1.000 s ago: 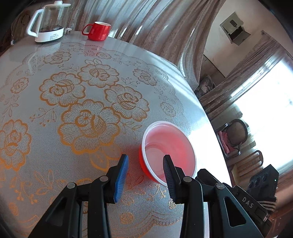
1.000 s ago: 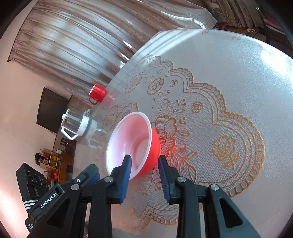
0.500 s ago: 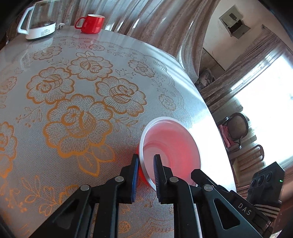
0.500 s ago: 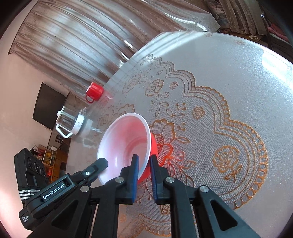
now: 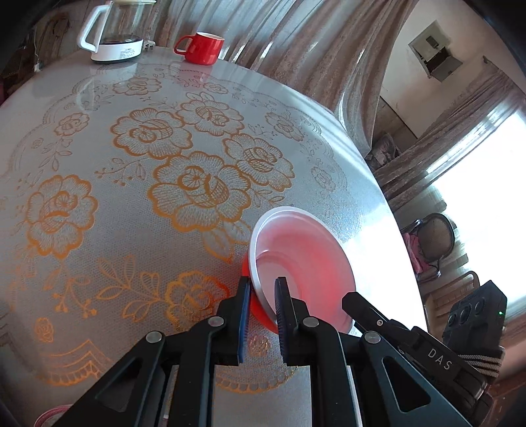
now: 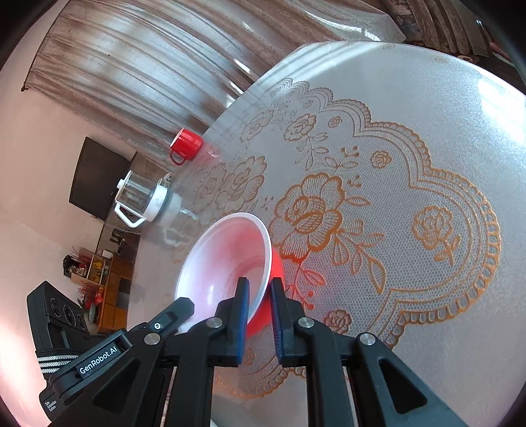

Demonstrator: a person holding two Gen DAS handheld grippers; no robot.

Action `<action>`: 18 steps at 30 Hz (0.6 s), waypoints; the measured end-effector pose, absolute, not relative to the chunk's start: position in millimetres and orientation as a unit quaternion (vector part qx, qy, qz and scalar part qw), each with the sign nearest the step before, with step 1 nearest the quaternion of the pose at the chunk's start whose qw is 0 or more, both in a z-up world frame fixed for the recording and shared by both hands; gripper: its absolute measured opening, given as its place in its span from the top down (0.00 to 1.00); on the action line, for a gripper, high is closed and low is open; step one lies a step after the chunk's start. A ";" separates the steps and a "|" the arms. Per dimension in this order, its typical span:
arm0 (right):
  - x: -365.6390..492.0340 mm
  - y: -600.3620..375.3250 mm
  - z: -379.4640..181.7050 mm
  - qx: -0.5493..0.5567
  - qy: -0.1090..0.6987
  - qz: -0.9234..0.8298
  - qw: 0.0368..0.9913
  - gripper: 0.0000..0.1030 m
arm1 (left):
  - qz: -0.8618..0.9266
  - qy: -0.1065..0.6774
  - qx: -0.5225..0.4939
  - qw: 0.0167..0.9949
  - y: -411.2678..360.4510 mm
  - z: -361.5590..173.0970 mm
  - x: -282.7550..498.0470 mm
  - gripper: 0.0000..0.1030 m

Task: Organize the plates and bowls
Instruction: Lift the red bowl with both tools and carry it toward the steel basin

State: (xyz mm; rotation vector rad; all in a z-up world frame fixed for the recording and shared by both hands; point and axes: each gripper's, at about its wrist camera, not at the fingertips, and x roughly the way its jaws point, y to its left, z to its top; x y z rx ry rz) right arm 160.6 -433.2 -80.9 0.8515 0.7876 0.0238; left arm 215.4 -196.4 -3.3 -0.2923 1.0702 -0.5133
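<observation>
A bowl (image 5: 305, 259), red outside and pale pink inside with a white rim, sits tilted over the lace-patterned tablecloth (image 5: 131, 197) near the round table's right edge. My left gripper (image 5: 263, 289) is shut on its near-left rim, one pad outside the red wall and one inside. In the right wrist view the same bowl (image 6: 223, 259) is pinched at its near-right rim by my right gripper (image 6: 259, 289), also shut on it. The other gripper's black finger reaches the bowl's far rim in each view. Whether the bowl's base still touches the cloth is hidden.
A red mug (image 5: 200, 47) and a glass kettle with a white base (image 5: 113, 31) stand at the table's far edge, before a curtain. The table edge (image 5: 391, 230) drops off just right of the bowl, with a chair (image 5: 434, 236) beyond. A pink-rimmed object (image 5: 49, 414) peeks in at bottom left.
Both grippers went from open astride the bowl's rim to shut on it. The bowl has tipped from level to tilted, and both hands shifted slightly across the table.
</observation>
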 end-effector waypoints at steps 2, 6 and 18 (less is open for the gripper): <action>157.5 -425.3 -80.7 0.400 0.374 0.016 0.836 0.88 | -0.238 0.495 -0.129 0.825 -189.4 -1.5 208.2 0.86; 152.7 -412.2 -83.5 0.403 0.381 0.024 0.832 0.88 | -0.231 0.498 -0.119 0.827 -177.9 -4.3 198.6 0.86; 141.3 -384.1 -81.7 0.387 0.394 0.028 0.833 0.88 | -0.222 0.494 -0.121 0.832 -150.9 -8.1 178.0 0.86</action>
